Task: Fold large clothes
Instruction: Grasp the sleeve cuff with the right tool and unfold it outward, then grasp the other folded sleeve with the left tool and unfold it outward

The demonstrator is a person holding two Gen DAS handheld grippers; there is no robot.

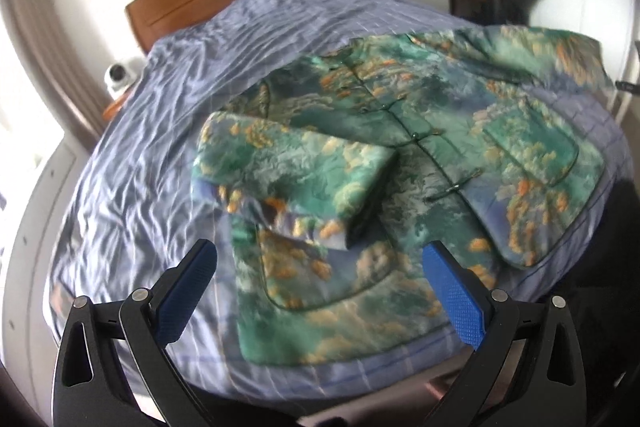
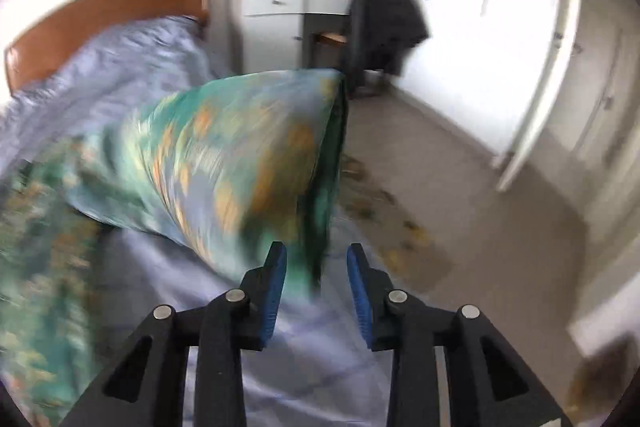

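The left gripper (image 1: pixel 320 267) is spread wide and empty above the jacket (image 1: pixel 400 155) flat on the bed (image 1: pixel 140 155). The right gripper (image 2: pixel 317 267), angled downward, stands parted around its sleeve (image 2: pixel 240 155) cuff (blurred; contact unclear), bare floor (image 2: pixel 460 187) beyond.

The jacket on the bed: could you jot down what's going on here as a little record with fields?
garment: green patterned padded jacket, front up
surface: bed with blue sheet
one sleeve: folded across the body
other sleeve: stretched out sideways; blurred in the right view
left claw: open, above the hem, holding nothing
right claw: open, cuff edge between its fingers, no clear grip
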